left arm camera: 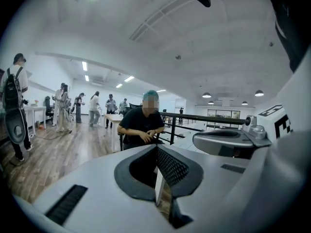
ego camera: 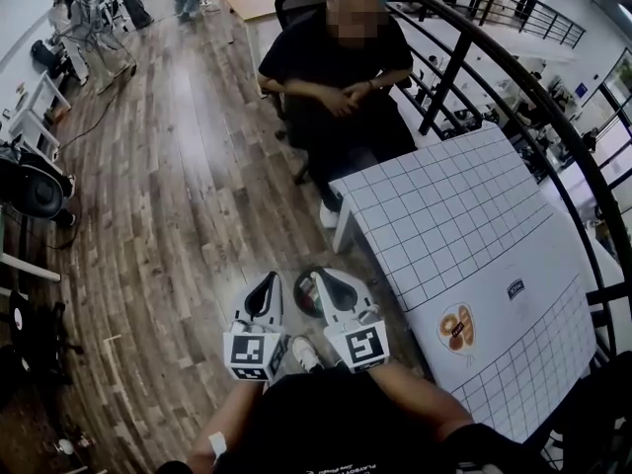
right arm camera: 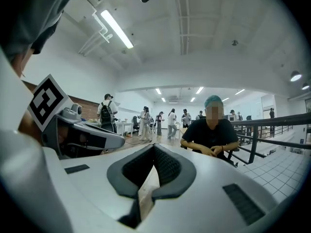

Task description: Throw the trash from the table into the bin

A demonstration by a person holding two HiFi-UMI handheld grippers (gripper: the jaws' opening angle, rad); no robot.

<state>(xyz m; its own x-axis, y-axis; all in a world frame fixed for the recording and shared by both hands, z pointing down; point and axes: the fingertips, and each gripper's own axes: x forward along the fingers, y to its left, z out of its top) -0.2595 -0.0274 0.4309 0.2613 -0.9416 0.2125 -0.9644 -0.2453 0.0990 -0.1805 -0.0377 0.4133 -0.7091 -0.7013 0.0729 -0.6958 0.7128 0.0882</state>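
Note:
In the head view my left gripper [ego camera: 265, 282] and right gripper [ego camera: 324, 280] hang side by side over the wooden floor, left of the table. Both are shut with nothing between their pads. A dark round bin [ego camera: 305, 299] shows partly between them, lower down. On the white gridded table [ego camera: 444, 205] lie an orange-printed wrapper [ego camera: 456, 327] and a small white label [ego camera: 515, 286]. The left gripper view shows its jaws [left arm camera: 156, 150] closed and pointing across the room, with the right gripper [left arm camera: 228, 141] beside it. The right gripper view shows closed, empty jaws [right arm camera: 153, 150] too.
A person in a teal cap [ego camera: 341, 77] sits on a chair just beyond the table's far corner. A black curved railing [ego camera: 533, 97] runs behind the table on the right. Desks, equipment and several standing people [left arm camera: 63, 106] fill the far left of the room.

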